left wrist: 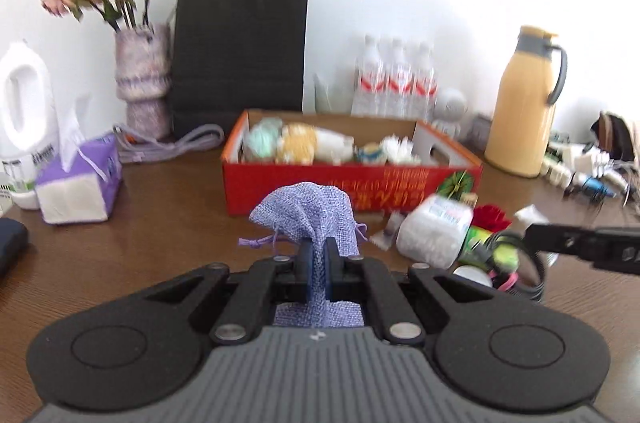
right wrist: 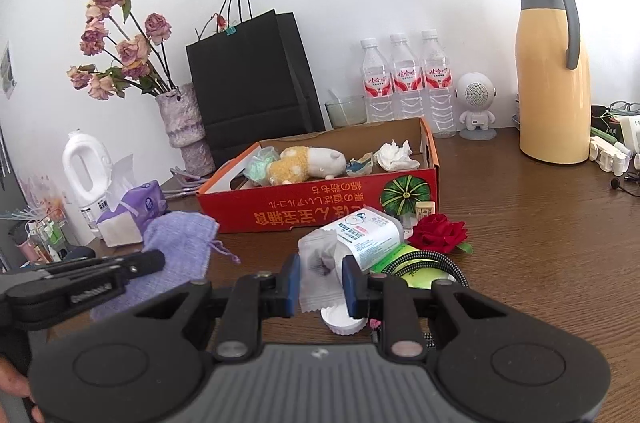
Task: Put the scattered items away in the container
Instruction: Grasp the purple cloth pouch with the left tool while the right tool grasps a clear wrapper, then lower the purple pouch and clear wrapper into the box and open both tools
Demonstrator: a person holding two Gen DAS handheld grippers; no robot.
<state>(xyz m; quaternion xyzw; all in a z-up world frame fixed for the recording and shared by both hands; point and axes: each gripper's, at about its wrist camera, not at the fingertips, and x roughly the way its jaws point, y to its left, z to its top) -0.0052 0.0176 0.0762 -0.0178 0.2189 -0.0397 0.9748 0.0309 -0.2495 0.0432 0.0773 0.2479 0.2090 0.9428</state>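
Note:
My left gripper (left wrist: 319, 247) is shut on a purple woven drawstring pouch (left wrist: 308, 207), which is lifted off the brown table in front of the red cardboard box (left wrist: 296, 183). In the right wrist view the same pouch (right wrist: 180, 243) hangs at the left. My right gripper (right wrist: 321, 263) is shut on a small white sachet (right wrist: 320, 247). The red box (right wrist: 320, 207) holds a plush toy (right wrist: 304, 161), a crumpled tissue (right wrist: 396, 155) and a greenish bundle. Before the box lie a white plastic case (right wrist: 368, 231), a red rose (right wrist: 438, 233), a braided cable (right wrist: 420, 261) and a white lid (right wrist: 344, 323).
Along the wall stand a yellow thermos (right wrist: 552, 71), three water bottles (right wrist: 404, 79), a black paper bag (right wrist: 248, 83), a vase of dried flowers (right wrist: 184, 127) and a small white robot figure (right wrist: 476, 103). A purple tissue pack (right wrist: 132, 211) and a white jug (right wrist: 86, 171) sit at the left.

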